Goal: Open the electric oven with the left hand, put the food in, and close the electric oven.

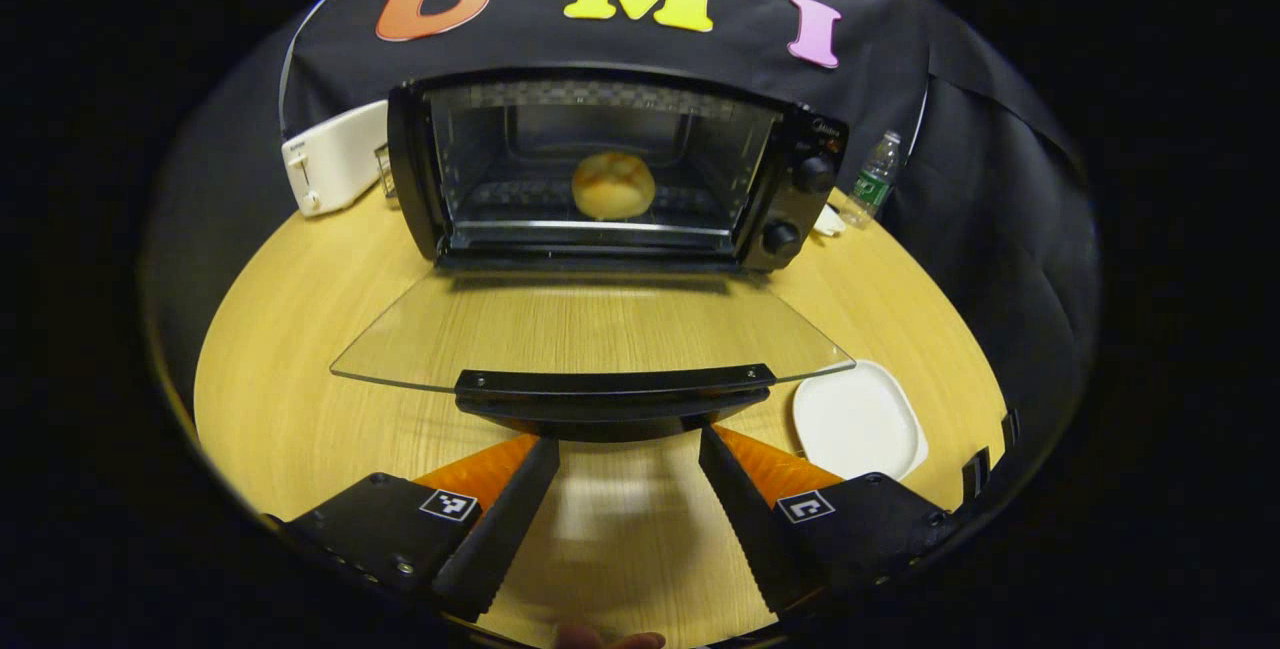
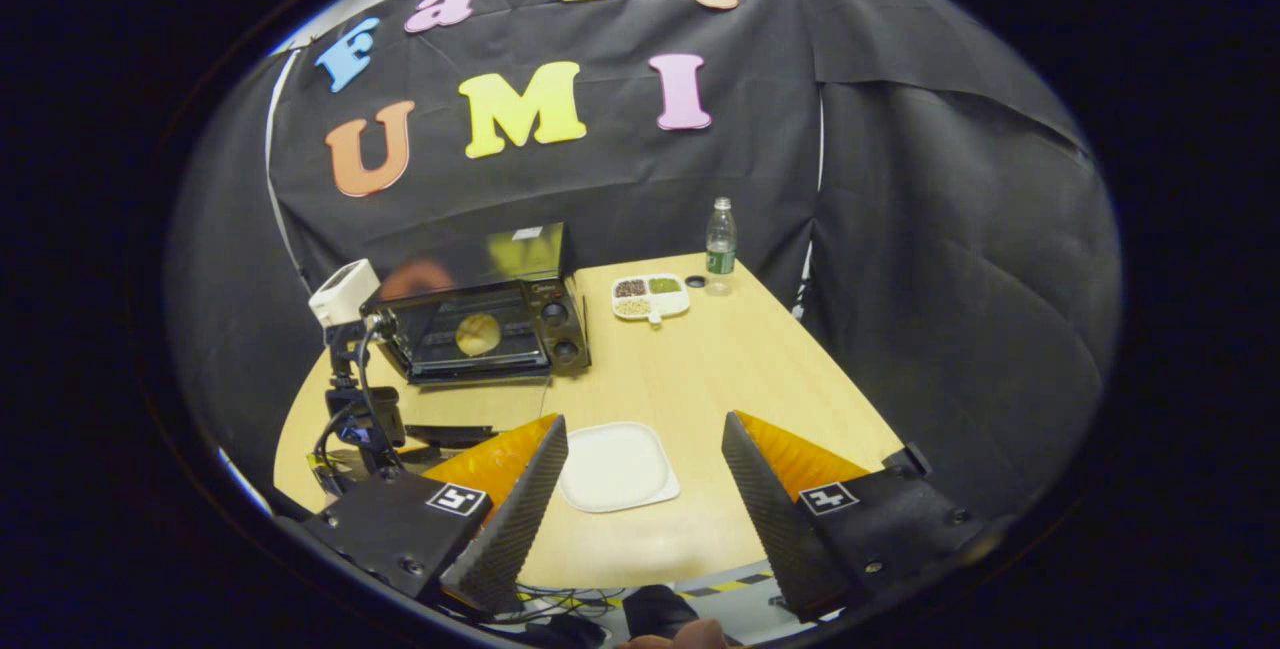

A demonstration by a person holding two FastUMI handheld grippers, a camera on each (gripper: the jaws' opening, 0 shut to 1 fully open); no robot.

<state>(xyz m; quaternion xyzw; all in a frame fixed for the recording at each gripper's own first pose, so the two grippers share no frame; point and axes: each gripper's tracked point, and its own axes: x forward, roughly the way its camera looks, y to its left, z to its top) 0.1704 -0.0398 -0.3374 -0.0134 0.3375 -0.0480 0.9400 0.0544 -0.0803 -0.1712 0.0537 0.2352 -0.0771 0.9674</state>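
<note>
Right now the oven [image 1: 610,169] stands on the wooden table [image 1: 300,349] with its glass door [image 1: 590,329] folded down flat, and a bun [image 1: 613,185] sits on the rack inside. Facing the door handle [image 1: 615,391], the left gripper [image 1: 620,449] is spread wide, holding nothing. Farther back, the right gripper [image 2: 645,429] is likewise spread, above an empty white plate [image 2: 615,466].

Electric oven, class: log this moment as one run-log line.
oven: door open flat | bun: inside on rack | plate: empty | left gripper: open, by door handle | right gripper: open | remaining: close door
</note>
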